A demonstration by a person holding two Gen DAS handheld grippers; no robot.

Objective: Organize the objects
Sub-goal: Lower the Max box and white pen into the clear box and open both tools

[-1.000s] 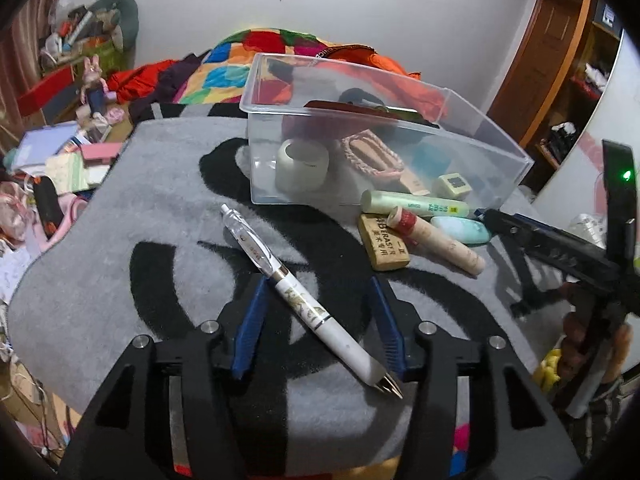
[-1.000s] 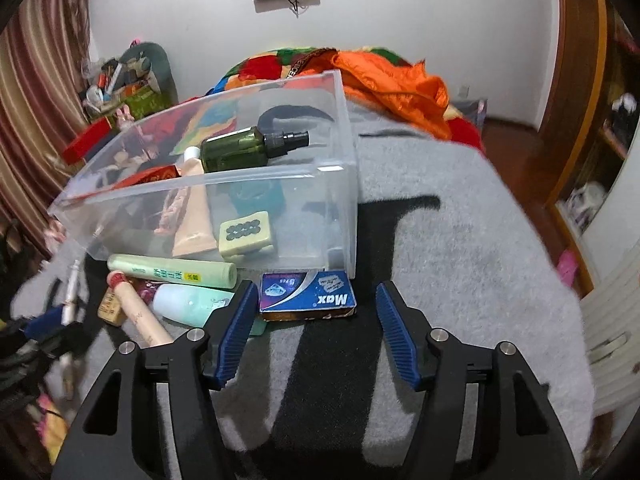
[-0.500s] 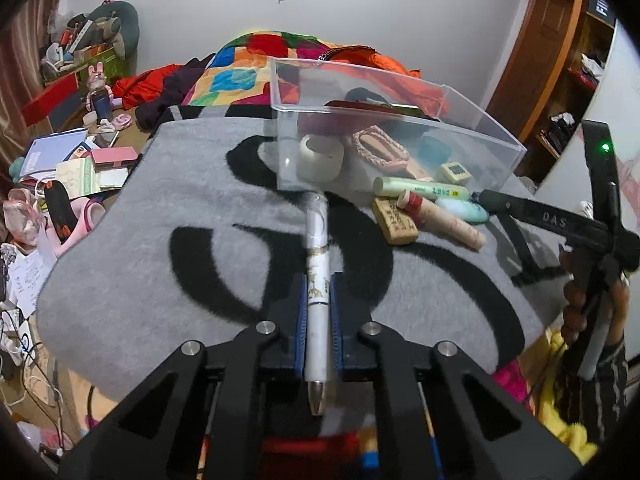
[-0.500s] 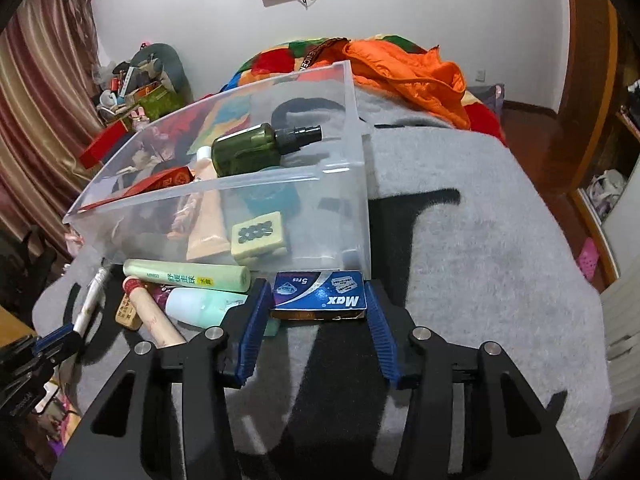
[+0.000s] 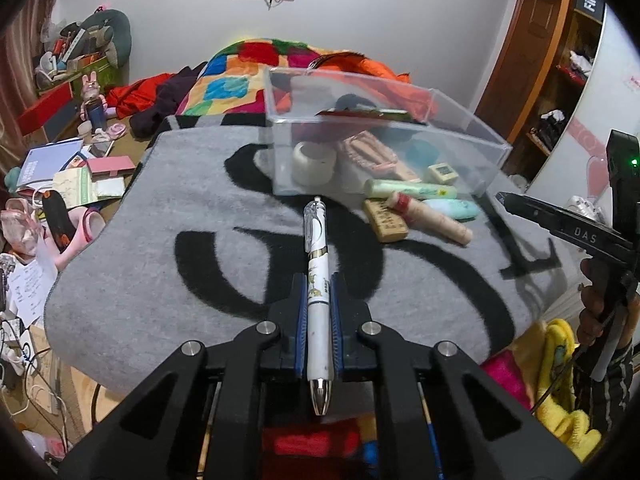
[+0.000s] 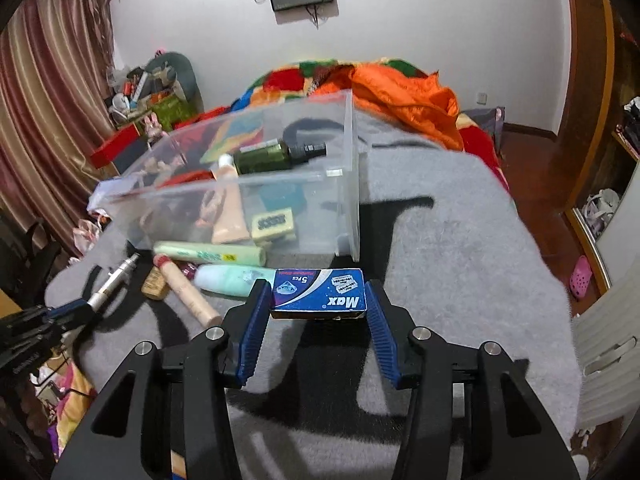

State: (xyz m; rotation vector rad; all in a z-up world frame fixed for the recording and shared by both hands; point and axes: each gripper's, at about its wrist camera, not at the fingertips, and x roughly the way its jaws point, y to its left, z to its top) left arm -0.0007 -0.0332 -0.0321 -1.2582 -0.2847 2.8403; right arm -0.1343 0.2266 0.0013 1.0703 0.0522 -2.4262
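My left gripper (image 5: 317, 282) is shut on a white pen (image 5: 318, 280) and holds it above the grey mat, tip pointing back at the camera. My right gripper (image 6: 316, 294) is shut on a blue "Max" box (image 6: 319, 294), lifted off the mat. The clear plastic bin (image 5: 460, 120), also in the right wrist view (image 6: 348, 152), holds a tape roll (image 5: 314, 162), a green bottle (image 6: 276, 156) and other items. In front of it lie a green tube (image 6: 210, 255), a mint tube (image 6: 228, 279), a beige stick (image 6: 186, 292) and a wooden block (image 5: 386, 222).
The grey mat with black pattern (image 5: 168, 240) covers the table. Clutter of books and shoes lies on the floor at the left (image 5: 60, 184). A bed with colourful and orange covers (image 6: 400, 92) stands behind the bin. A wooden shelf (image 5: 568, 80) is at the right.
My left gripper closed on the pen and lifted it, the pen now lined up along the fingers. My right gripper closed on the blue box and raised it off the mat.
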